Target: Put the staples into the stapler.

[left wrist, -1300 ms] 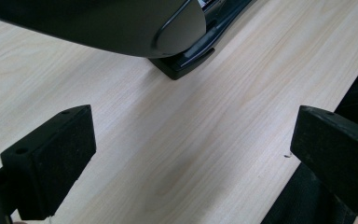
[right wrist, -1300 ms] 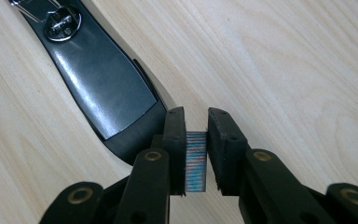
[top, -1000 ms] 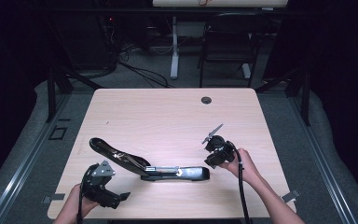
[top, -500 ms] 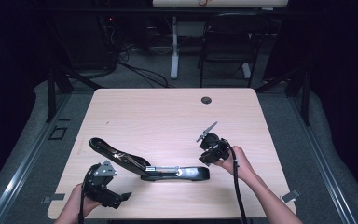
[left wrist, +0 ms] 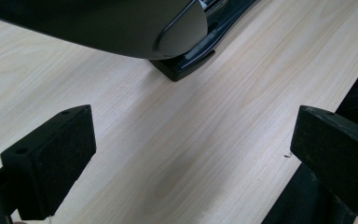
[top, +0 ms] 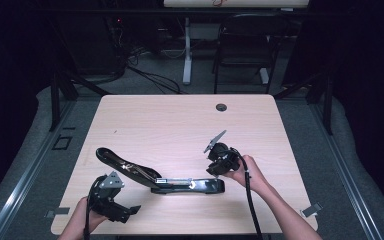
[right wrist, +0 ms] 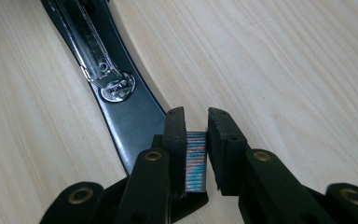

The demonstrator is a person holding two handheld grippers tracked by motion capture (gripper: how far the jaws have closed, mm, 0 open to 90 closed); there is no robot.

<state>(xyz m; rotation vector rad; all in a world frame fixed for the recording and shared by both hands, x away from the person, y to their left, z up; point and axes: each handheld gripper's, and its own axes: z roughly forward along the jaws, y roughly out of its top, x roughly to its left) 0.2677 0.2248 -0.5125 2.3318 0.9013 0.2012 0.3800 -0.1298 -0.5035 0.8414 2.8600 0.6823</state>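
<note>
A strip of staples (right wrist: 196, 161) sits pinched between the jaws of the right tool (right wrist: 196, 140), just above the front end of the open black stapler (top: 160, 177) lying on the desk (top: 170, 125). The left tool (top: 122, 210) is spread wide with nothing in it, near the stapler's raised lid.

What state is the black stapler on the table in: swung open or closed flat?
Open. The stapler lies with its top arm raised away from the base, and its metal staple channel lies exposed.
</note>
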